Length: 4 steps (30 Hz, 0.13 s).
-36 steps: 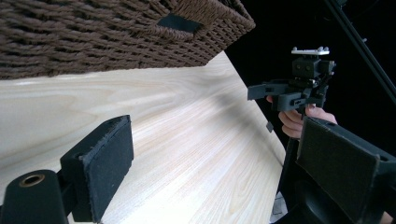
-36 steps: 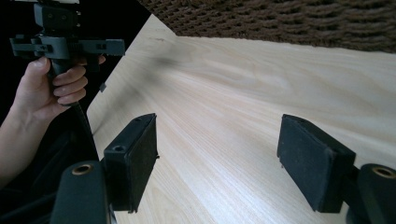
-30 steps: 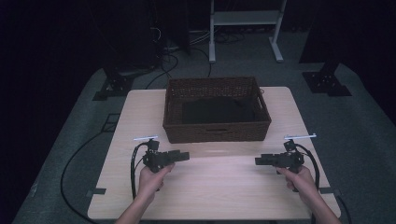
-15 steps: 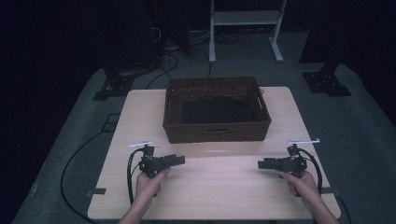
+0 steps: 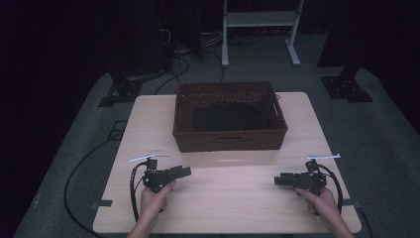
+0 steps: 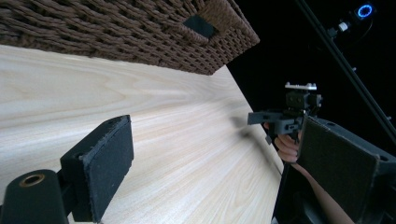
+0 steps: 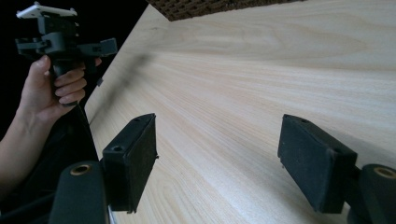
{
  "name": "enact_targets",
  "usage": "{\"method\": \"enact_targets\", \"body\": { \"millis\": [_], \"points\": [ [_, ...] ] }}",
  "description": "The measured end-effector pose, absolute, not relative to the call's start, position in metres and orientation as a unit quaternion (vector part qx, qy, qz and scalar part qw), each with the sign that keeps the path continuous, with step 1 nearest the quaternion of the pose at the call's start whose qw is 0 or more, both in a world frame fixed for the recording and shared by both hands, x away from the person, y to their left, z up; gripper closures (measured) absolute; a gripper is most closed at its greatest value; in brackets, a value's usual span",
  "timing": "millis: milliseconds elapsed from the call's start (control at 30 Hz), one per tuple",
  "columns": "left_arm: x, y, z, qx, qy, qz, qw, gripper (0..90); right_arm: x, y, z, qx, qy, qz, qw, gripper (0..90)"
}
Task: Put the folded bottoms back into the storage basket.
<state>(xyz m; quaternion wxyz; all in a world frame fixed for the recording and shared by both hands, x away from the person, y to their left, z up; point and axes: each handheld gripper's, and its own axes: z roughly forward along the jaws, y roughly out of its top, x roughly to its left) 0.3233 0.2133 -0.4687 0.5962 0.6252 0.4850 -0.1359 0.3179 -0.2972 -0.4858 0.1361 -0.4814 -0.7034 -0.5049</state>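
1. From the high view I see my left claw low over the near left part of the wooden surface, pointing inward toward the middle. Its jaws stand apart with only bare wood between them, as the left gripper view makes plain.
2. My right claw sits over the near right part of the surface, pointing inward toward the left one. In the right gripper view its two black pads are spread wide and hold nothing.
3. The wicker basket stands at the far middle of the surface, well apart from both claws and touched by neither.
4. Inside the basket lies something dark. It is flat and black against the shadowed floor of the basket, and I cannot tell what it is.
5. In the left gripper view the basket's wall is cut off by the top edge, so I see just its lower weave and one handle slot. The right claw shows farther off, partly covered by my own right jaw.
6. In the right gripper view just a sliver of basket shows at the top edge. The left claw is at upper left, gripped by a hand whose forearm runs out of frame.
7. The room beyond the surface is too dark to read, apart from a pale frame on the floor.
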Motion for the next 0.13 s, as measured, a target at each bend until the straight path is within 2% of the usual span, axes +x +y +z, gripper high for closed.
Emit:
{"method": "enact_targets", "body": {
  "millis": [133],
  "points": [
    [0.3236,0.2148,-0.4685,0.618,0.486,-0.131,0.603,9.8,0.3146,-0.2973,-0.4872,-0.476,-0.701,-0.515,0.131,27.4]
  ]
}}
